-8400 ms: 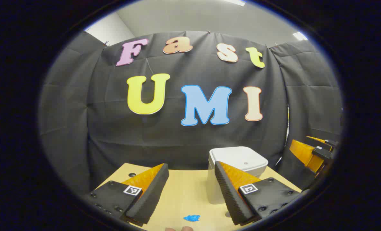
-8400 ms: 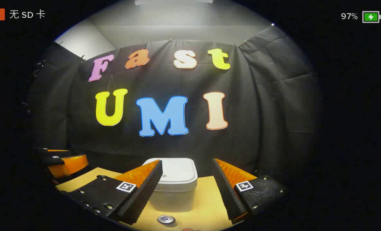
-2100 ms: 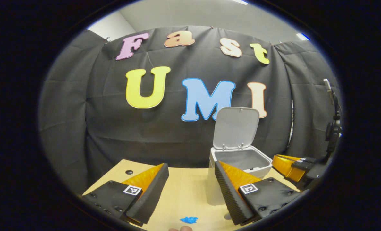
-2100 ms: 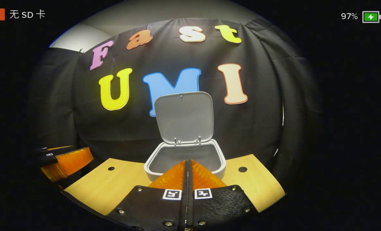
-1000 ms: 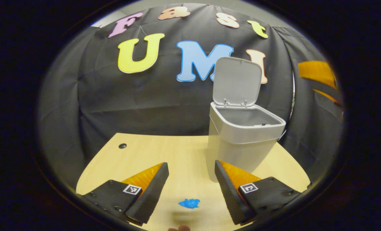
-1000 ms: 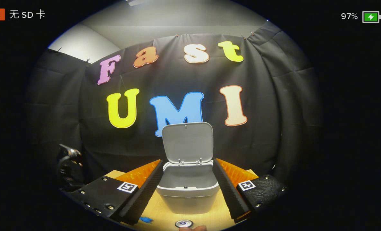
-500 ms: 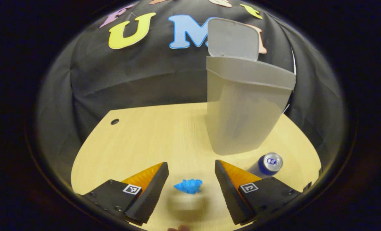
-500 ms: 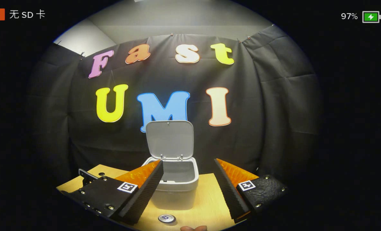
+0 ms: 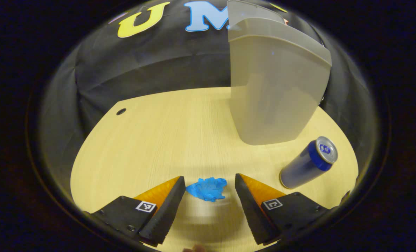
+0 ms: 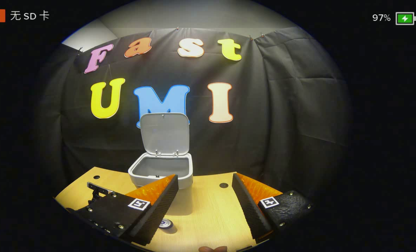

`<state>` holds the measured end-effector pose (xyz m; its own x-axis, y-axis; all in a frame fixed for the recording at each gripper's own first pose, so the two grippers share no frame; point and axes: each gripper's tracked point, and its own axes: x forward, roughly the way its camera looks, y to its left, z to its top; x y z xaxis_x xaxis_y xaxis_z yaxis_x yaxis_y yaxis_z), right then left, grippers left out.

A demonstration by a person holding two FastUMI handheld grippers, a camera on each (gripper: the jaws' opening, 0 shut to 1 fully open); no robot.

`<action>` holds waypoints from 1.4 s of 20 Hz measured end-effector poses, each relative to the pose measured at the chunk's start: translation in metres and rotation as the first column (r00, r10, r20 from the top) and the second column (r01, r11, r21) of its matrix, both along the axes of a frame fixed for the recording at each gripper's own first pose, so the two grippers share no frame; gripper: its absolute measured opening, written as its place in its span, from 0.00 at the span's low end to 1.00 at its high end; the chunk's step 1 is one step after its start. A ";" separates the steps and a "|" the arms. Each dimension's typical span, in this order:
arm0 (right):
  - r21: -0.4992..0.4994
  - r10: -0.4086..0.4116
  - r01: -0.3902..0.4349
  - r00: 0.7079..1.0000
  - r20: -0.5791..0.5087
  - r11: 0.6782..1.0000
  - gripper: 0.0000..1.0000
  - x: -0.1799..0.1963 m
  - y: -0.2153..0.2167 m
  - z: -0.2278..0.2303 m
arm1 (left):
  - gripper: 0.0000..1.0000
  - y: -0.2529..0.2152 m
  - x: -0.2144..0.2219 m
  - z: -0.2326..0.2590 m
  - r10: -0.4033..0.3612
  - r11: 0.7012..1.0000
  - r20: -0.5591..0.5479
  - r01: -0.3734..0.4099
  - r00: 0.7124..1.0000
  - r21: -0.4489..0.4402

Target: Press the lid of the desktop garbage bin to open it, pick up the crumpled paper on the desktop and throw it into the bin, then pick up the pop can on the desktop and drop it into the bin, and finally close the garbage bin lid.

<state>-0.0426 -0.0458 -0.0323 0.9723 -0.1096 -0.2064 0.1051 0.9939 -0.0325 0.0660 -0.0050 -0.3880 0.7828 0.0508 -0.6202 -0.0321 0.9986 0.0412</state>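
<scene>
On the desktop [image 9: 152,133], at twelve o'clock just off my left gripper [image 9: 209,190], spread wide and empty, lies the crumpled paper [image 9: 207,188]; the bin [image 10: 162,171] stands open, so I judge the next move is lowering and pinching, my right gripper [image 10: 204,196] spread idle.

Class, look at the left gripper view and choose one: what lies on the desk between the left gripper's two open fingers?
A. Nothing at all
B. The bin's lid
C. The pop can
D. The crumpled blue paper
D. The crumpled blue paper sits on the desk between the open fingers of the left gripper; the pop can stands off to the side, near the bin.
</scene>
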 end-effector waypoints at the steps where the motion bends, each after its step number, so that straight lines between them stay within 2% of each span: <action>1: 0.003 -0.007 0.007 1.000 -0.020 1.000 0.99 -0.002 -0.003 -0.006 | 0.95 0.002 -0.001 -0.006 0.010 1.000 -0.014 -0.010 1.000 -0.007; 4: 0.036 -0.026 0.028 0.997 -0.070 0.999 0.98 -0.011 -0.011 -0.022 | 0.97 0.007 -0.005 -0.017 0.034 0.999 -0.045 -0.034 0.998 -0.006; 8: 0.101 -0.044 0.057 0.991 -0.123 0.993 0.99 -0.015 -0.015 -0.039 | 0.95 0.007 -0.002 -0.028 0.018 1.000 -0.046 -0.018 0.999 -0.004; 14: 0.140 -0.100 0.116 0.988 -0.120 0.983 0.98 -0.015 -0.032 -0.040 | 0.92 0.002 0.005 -0.029 0.016 1.000 -0.024 -0.016 1.000 -0.014; 15: 0.139 -0.108 0.125 0.987 -0.123 0.982 0.98 -0.015 -0.035 -0.040 | 0.83 0.002 0.007 -0.028 0.016 1.000 -0.018 -0.017 1.000 -0.013; 16: 0.138 -0.117 0.134 0.985 -0.125 0.981 0.98 -0.015 -0.038 -0.042 | 0.80 0.001 0.006 -0.029 0.024 1.000 -0.017 -0.024 1.000 -0.007; 19: 0.149 -0.128 0.146 0.984 -0.126 0.978 0.99 -0.017 -0.040 -0.042 | 0.56 0.001 0.007 -0.029 0.031 1.000 -0.019 -0.031 0.999 0.002; 20: 0.151 -0.128 0.147 0.984 -0.127 0.977 0.99 -0.018 -0.039 -0.044 | 0.56 0.001 0.006 -0.029 0.034 0.999 -0.017 -0.034 0.999 0.013; 22: 0.151 -0.123 0.142 0.984 -0.131 0.978 0.99 -0.019 -0.039 -0.047 | 0.40 0.000 0.007 -0.030 0.040 0.999 -0.016 -0.039 0.999 0.021; 24: 0.148 -0.116 0.135 0.985 -0.130 0.980 0.99 -0.020 -0.038 -0.046 | 0.42 0.001 0.007 -0.028 0.036 0.999 -0.016 -0.036 0.999 0.025; 25: 0.145 -0.114 0.133 0.985 -0.130 0.981 0.99 -0.021 -0.038 -0.045 | 0.36 0.000 0.007 -0.026 0.036 0.999 -0.010 -0.036 0.999 0.019; 28: 0.148 -0.114 0.132 0.985 -0.129 0.980 0.99 -0.022 -0.040 -0.046 | 0.43 0.006 0.007 -0.008 0.048 0.998 0.029 -0.049 0.998 0.032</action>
<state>-0.0649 -0.0855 -0.0787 0.9207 -0.1843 -0.3441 0.2316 0.9675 0.1016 0.0735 0.0009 -0.3965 0.7962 0.1090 -0.5951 -0.0825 0.9940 0.0717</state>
